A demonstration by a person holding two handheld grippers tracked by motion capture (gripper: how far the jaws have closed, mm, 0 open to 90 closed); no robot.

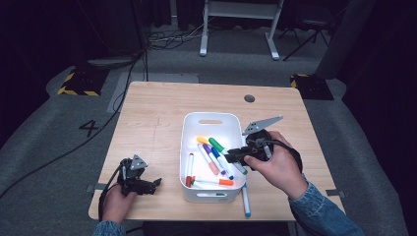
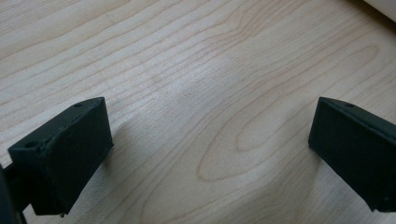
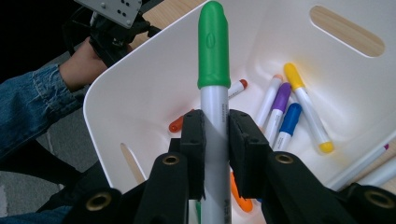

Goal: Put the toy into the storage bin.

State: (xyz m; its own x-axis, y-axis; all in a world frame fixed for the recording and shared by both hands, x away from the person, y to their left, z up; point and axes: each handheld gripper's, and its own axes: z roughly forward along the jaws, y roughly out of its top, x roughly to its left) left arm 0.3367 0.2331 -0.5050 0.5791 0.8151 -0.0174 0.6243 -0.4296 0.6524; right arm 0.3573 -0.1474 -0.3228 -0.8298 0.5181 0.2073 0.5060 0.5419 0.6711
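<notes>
Right gripper [image 3: 215, 135] pinches the green-capped marker [image 3: 214, 51] by its smooth white barrel, pads pressed on either side, cap pointing away over the white bin [image 3: 140, 93]; judged: carried there to be dropped in with the rest; below, in the bin, loose markers lie crosswise, rounded plastic caps in yellow [image 3: 293, 74], purple [image 3: 281, 99], blue [image 3: 290, 119], orange; bin walls glossy, corners rounded, slotted handle; left gripper [image 2: 205, 140] idles low over bare table [image 2: 196, 60], jaws spread wide, nothing between, matte black blocky pads; pale wood grain; one blue-tipped marker [image 1: 245, 200] lies outside, touching the bin's near wall, probably next.
</notes>
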